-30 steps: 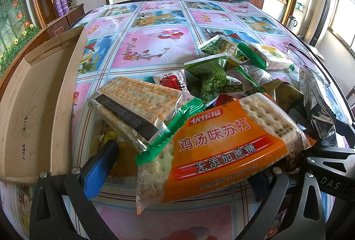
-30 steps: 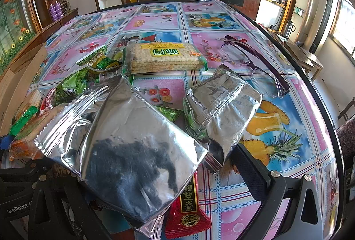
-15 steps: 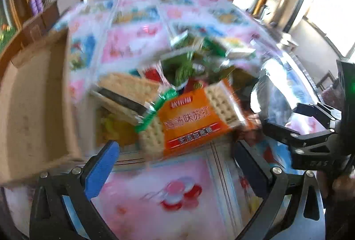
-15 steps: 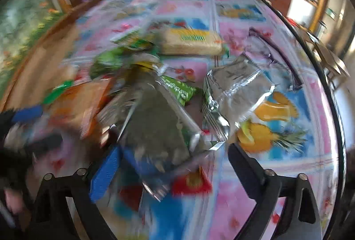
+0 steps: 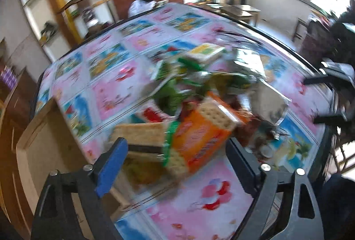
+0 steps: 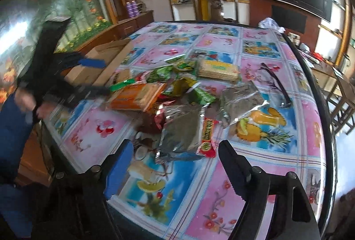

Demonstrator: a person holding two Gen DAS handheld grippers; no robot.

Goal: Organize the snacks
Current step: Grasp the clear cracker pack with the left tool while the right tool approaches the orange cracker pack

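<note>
Both grippers have pulled up and back from the snack pile (image 6: 177, 95) since a second ago, and both sets of fingers have just been narrowing, nothing between them. Pile sits mid-counter (image 6: 255, 184): orange cracker pack (image 5: 202, 140) on top at the near-left edge, silver foil bag (image 6: 182, 131) near right; left gripper (image 5: 175, 157) and right gripper (image 6: 175, 160) hover released above it. Cardboard box (image 5: 46, 151) lies left of the pile, glasses (image 6: 275, 84) to its right.
</note>
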